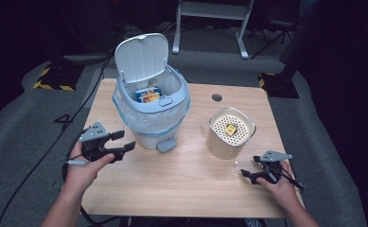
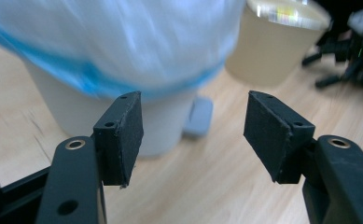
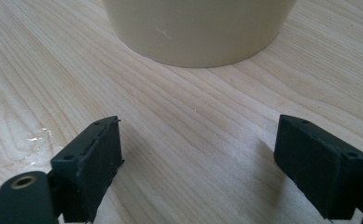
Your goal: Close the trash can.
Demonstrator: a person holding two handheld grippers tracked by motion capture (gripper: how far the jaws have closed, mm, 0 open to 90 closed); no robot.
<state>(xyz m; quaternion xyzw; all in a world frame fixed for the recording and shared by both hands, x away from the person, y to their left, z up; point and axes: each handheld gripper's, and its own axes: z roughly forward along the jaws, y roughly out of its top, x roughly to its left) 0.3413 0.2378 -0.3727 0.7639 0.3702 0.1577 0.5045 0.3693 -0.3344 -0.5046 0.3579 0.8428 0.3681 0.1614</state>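
A white pedal bin (image 1: 149, 126) with a blue liner stands at the table's back left, its lid (image 1: 141, 56) raised. A colourful box (image 1: 148, 94) lies inside. My left gripper (image 1: 126, 140) hovers just left of the bin's base and is open, with nothing between its fingers. In the left gripper view the gripper (image 2: 193, 135) faces the bin (image 2: 123, 46) and its grey pedal (image 2: 198, 116). My right gripper (image 1: 249, 165) rests open near the front right. In the right gripper view it (image 3: 198, 163) points at a beige canister (image 3: 198, 28).
The beige canister (image 1: 229, 137) has a perforated top with a small yellow cube (image 1: 231, 128) on it. The wooden table (image 1: 181, 189) has bare room across its front and middle. A dark round hole (image 1: 216, 97) sits near the back edge. Cables trail on the grey floor at left.
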